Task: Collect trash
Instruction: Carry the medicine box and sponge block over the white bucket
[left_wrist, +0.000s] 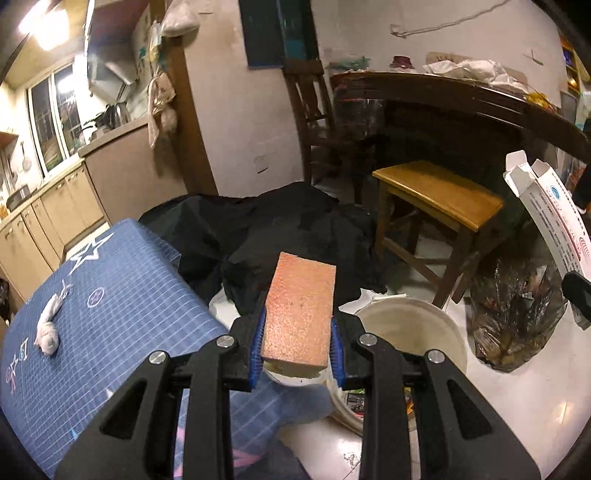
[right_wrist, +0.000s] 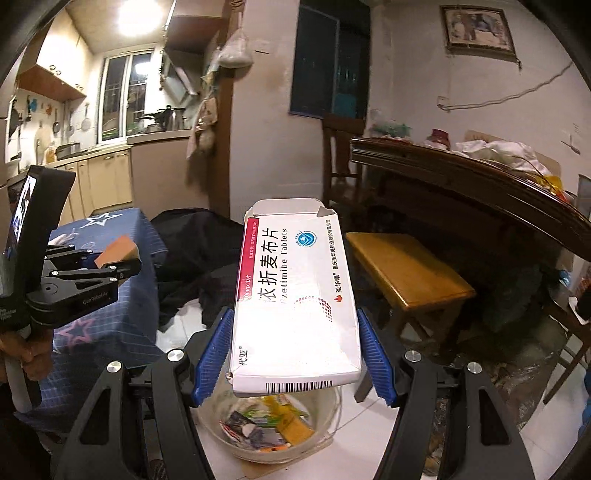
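My left gripper (left_wrist: 297, 332) is shut on an orange sponge (left_wrist: 301, 314) with a yellow underside, held above the near rim of a white bucket (left_wrist: 432, 317) on the floor. In the right wrist view that gripper (right_wrist: 122, 264) and the sponge (right_wrist: 116, 249) show at the left. My right gripper (right_wrist: 295, 354) is shut on a white medicine box (right_wrist: 295, 295) with an open far flap, right over the bucket (right_wrist: 332, 424), which holds several wrappers. The box (left_wrist: 554, 221) also shows at the right edge of the left wrist view. A crumpled tissue (left_wrist: 48, 328) lies on the blue tablecloth (left_wrist: 122, 295).
A wooden stool (left_wrist: 439, 195) stands behind the bucket, and a clear bag of rubbish (left_wrist: 513, 317) sits to its right. Black cloth (left_wrist: 277, 221) is heaped beyond the blue-covered table. A dark wooden table (right_wrist: 480, 184) loaded with things fills the right. A person's hand (right_wrist: 33, 358) grips the left tool's handle.
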